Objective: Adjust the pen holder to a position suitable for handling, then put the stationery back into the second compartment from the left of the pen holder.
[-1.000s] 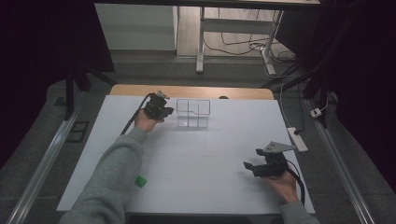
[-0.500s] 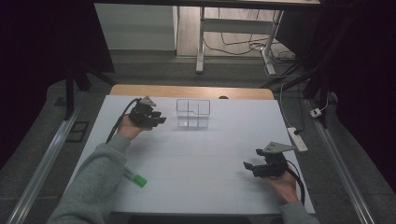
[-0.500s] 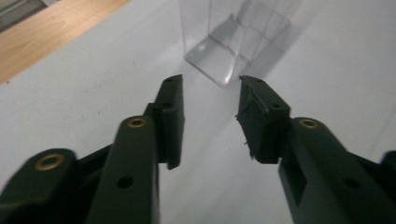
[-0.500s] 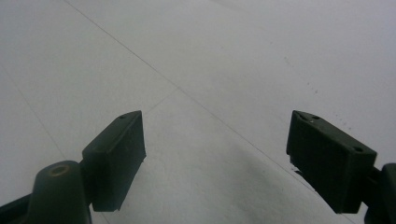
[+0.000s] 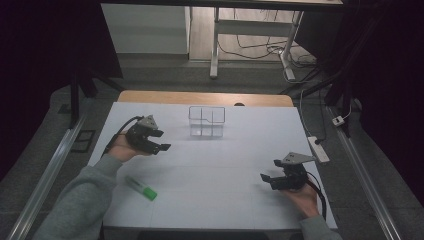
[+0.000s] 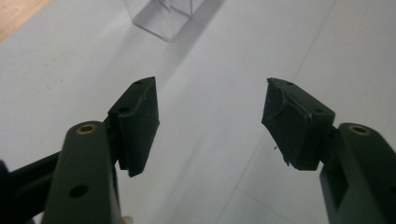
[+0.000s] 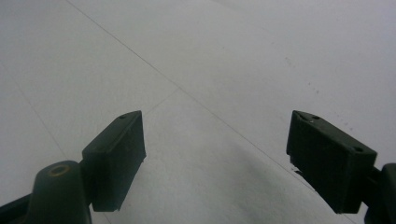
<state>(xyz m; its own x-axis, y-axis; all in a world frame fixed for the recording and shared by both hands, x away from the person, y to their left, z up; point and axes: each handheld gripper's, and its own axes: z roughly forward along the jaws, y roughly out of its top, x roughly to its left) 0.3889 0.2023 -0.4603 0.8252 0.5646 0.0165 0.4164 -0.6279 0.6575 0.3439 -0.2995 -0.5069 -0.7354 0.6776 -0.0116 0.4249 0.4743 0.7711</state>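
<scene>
A lab-like recording room; a white-covered table (image 5: 215, 170) between metal rails (image 5: 45, 185), dark curtains, loose cables (image 5: 250, 47) and a power strip (image 5: 318, 149) on grey floor.

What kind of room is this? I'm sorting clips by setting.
Probably a lab or recording workshop, not a home: a white table holding little besides a clear box and a green marker, loose cables on the floor, and a power strip at the table's edge.

You have two grippers, left gripper (image 5: 161, 141) and right gripper (image 5: 266, 180), one clear divided box (image 5: 206, 120), one green-capped marker (image 5: 141, 188), probably one power strip (image 5: 318, 148).
</scene>
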